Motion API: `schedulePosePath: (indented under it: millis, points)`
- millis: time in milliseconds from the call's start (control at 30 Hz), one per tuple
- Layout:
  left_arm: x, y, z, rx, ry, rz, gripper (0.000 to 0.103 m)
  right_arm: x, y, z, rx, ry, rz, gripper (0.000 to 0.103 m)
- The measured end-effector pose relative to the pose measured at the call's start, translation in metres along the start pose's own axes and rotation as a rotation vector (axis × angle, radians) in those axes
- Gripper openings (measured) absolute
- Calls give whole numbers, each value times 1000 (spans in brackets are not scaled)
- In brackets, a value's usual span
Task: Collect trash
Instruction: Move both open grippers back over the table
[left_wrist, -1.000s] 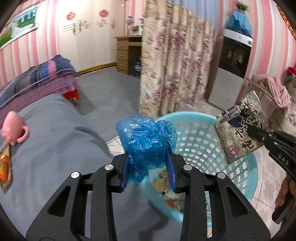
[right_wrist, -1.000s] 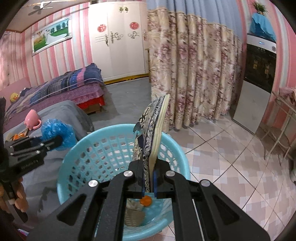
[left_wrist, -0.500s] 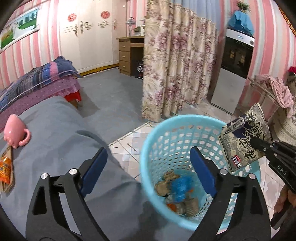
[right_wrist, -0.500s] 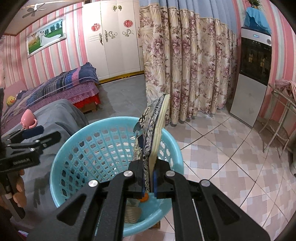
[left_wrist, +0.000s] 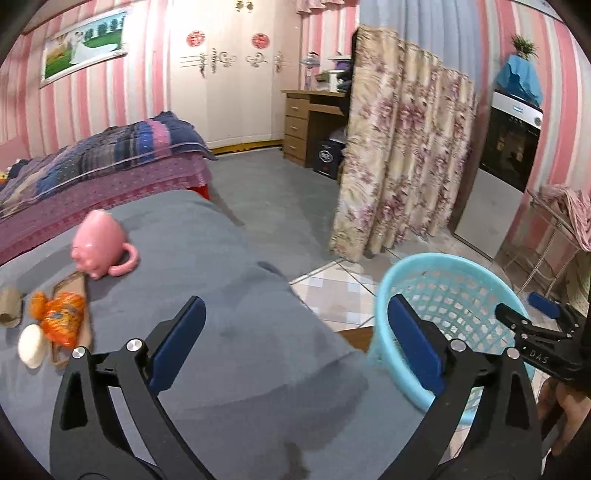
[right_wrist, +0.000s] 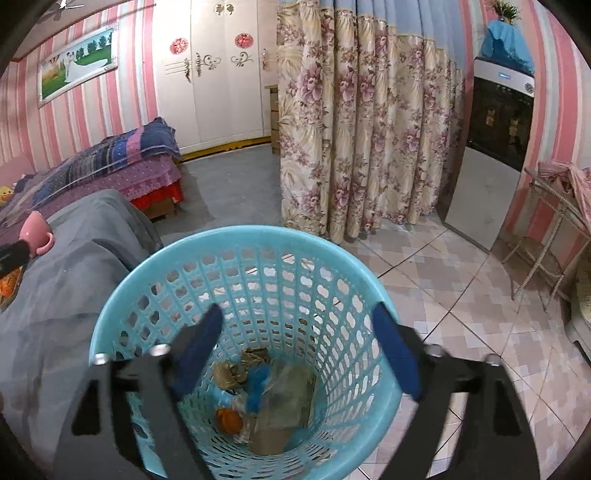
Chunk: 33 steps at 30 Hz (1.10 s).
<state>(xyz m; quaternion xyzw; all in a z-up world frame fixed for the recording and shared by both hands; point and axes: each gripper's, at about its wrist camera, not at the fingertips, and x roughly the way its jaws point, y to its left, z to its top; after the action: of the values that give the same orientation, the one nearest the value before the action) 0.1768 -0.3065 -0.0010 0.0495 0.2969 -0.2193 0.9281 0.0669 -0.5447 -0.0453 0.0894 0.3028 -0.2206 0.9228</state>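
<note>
Both drops done — left gripper (left_wrist: 295, 341) and right gripper (right_wrist: 295, 349) have just opened, nothing between the jaws. Blue bag and packet (right_wrist: 288, 391) now lie in the basket (right_wrist: 122, 284). Left has swung toward the bed; an orange wrapper (left_wrist: 62, 323) remains.

- Left gripper (left_wrist: 295, 332): black plastic frame w/ cut-out slots, blue pads inside both fingers, silver screws at the joints.
- Right gripper (right_wrist: 295, 354): same black frame, blue pads, silver screws; white "DAS" lettering on its side.
- Dark sleeve (left_wrist: 581, 354) at right wrist.
</note>
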Motion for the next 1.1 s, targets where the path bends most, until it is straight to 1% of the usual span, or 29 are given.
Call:
schedulePosePath:
  millis: [100, 167, 400, 467, 600, 700, 900, 933, 1000, 1100]
  points:
    - [-9, 16, -1, -6, -5, 28, 97, -7, 9, 2, 3, -32, -27, 98]
    - [-18, 31, -2, -16, -11, 46, 97, -9, 18, 5, 2, -42, -36, 98]
    - [-40, 78, -2, -33, -17, 122, 97, -24, 62, 16, -15, -76, 7, 98]
    - [-47, 92, -5, -42, -19, 147, 97, -28, 78, 19, -25, -86, 27, 98]
    - [-62, 131, -12, -74, -18, 206, 97, -33, 115, 27, -48, -92, 86, 98]
    - [-67, 158, -20, -94, -9, 238, 97, -35, 151, 32, -78, -92, 139, 98]
    - [-65, 216, -36, -185, 11, 281, 97, -35, 209, 35, -141, -78, 204, 98]
    - [-65, 228, -38, -198, 17, 290, 97, -35, 224, 36, -161, -74, 219, 98]
    - [-63, 243, -41, -215, 23, 296, 97, -34, 241, 38, -177, -72, 236, 98]
    - [-60, 268, -49, -244, 40, 324, 97, -28, 262, 39, -180, -67, 260, 98]
